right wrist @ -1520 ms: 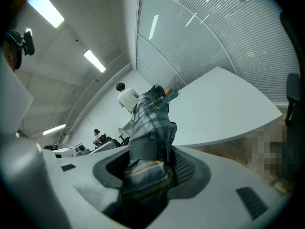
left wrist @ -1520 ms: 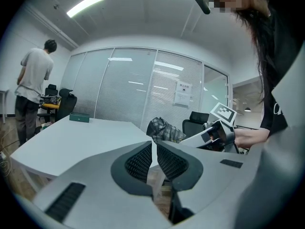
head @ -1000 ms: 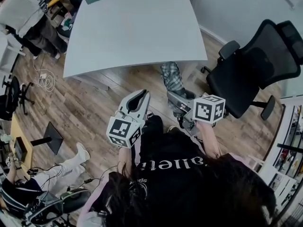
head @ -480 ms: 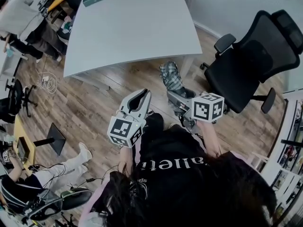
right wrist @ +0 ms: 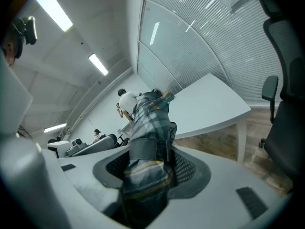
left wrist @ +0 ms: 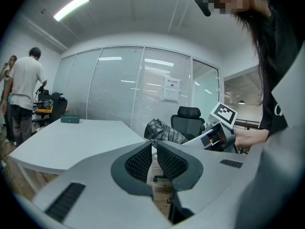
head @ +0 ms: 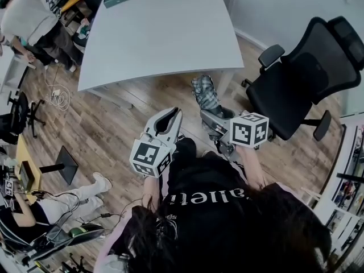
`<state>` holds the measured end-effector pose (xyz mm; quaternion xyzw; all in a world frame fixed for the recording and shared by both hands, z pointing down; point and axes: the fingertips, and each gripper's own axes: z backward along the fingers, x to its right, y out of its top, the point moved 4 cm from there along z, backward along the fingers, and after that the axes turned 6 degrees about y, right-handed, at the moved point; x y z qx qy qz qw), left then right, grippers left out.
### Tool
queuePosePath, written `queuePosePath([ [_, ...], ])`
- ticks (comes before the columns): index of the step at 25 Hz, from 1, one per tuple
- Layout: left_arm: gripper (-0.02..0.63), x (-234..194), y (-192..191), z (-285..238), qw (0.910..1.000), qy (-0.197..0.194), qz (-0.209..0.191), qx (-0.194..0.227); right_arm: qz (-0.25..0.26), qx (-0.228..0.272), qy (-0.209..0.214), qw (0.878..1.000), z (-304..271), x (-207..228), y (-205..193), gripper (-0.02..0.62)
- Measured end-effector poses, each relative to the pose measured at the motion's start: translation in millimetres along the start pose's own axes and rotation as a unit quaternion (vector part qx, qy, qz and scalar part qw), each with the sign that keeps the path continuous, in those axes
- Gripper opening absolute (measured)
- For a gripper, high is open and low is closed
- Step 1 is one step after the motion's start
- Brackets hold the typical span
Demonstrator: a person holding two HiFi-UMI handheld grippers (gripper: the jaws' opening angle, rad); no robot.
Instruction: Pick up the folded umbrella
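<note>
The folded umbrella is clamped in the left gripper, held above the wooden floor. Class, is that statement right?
No. The folded umbrella is clamped in the right gripper, not the left, held above the wooden floor. The right gripper view shows its fingers closed on the plaid fabric.

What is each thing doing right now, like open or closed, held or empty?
folded umbrella: folded up, strap around it, held in the air.
right gripper: shut on the folded umbrella.
left gripper: jaws together, nothing between them.
office chair: upright, nobody sitting in it.
</note>
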<state>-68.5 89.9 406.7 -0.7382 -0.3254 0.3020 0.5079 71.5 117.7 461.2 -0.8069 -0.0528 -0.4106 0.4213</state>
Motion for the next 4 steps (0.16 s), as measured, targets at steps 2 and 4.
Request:
queuePosePath([
  [2, 0.049, 0.3, -0.3, -2.0, 1.0, 0.002, 0.001, 0.0, -0.001, -0.001, 0.002, 1.0, 0.1, 2.1, 0.5, 0.224],
  [4, 0.049, 0.2, -0.9, -3.8, 1.0, 0.003, 0.001, 0.001, -0.002, -0.002, 0.003, 1.0, -0.3, 4.2, 0.6, 0.224],
])
